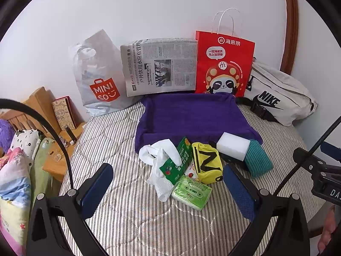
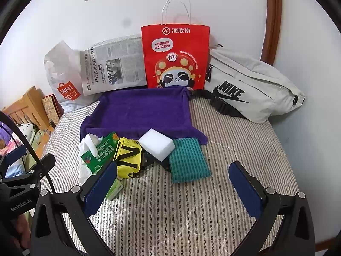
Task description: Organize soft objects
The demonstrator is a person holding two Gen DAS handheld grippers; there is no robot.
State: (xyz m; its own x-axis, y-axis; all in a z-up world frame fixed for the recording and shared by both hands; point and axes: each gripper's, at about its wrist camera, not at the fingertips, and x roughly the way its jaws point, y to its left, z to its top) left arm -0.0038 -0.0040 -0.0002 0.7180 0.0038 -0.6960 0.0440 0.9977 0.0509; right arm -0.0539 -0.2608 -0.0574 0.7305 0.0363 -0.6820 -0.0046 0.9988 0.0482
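Both tools, left (image 1: 168,189) and right (image 2: 172,188), gape above the striped bedspread (image 2: 170,213), soft clutter (image 1: 191,162) ahead.

Sponge (image 2: 156,144) on cloth (image 2: 188,163) — before tray (image 2: 142,108).

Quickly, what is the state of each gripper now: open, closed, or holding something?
Left gripper: open, holding nothing, above the green tissue pack.
Right gripper: open, holding nothing, just in front of the teal cloth.

In the right wrist view a tong finger (image 2: 100,188) covers most of the green tissue pack (image 2: 115,189); a black item (image 2: 152,160) under the white sponge (image 2: 156,141) is unidentifiable.
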